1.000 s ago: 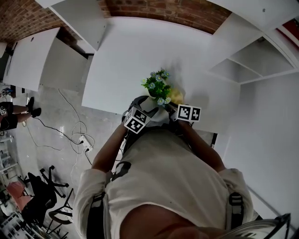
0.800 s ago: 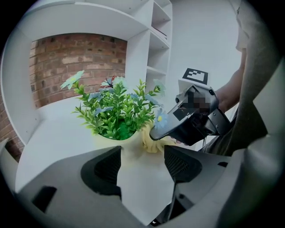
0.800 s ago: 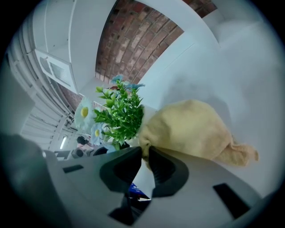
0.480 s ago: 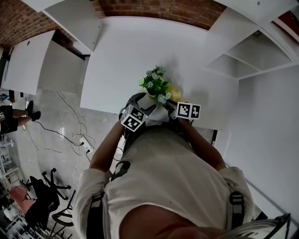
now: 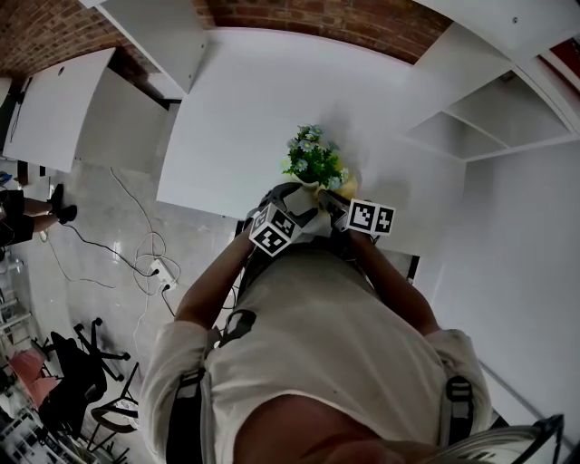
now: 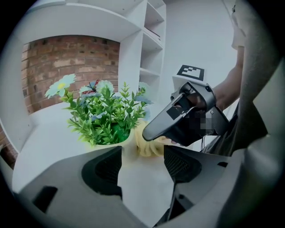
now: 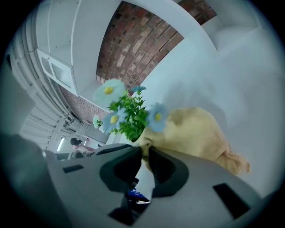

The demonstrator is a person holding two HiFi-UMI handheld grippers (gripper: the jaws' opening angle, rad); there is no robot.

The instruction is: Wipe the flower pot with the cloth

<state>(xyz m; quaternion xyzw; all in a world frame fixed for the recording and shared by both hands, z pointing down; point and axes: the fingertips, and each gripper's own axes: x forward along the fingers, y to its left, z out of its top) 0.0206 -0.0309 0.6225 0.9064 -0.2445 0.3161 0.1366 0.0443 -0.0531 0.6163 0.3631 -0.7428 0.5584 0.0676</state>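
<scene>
surface: a white surface (image 5: 245,100) fills the upper middle of the head view and carries the task's things near its front edge
room: a brick wall (image 5: 317,18) runs behind the surface, a white shelf unit (image 5: 489,113) stands to the right, and the floor (image 5: 100,254) on the left has cables and a power strip (image 5: 161,270)
person: seen from above in a pale shirt (image 5: 317,344), both arms reaching forward to the surface's near edge
left gripper: the left gripper (image 6: 142,152) points down at the pot from the near side; its jaws stand apart with the pot's pale wall filling the gap between the pads, clamped on it
right gripper: the right gripper (image 7: 145,149) comes in from the right, just beside the left one; its jaws are nearly together, pinching a fold of the cloth at their tips
flower pot: the flower pot (image 6: 98,145) is pale and sits at the near edge of the surface, between the two grippers
plant: a green plant (image 6: 104,116) with light blue flowers fills the top of the pot
cloth: the yellow cloth (image 7: 196,133) is bunched up on the right side of the pot, lying against its wall below the leaves, with a loose end trailing on the surface to the right
</scene>
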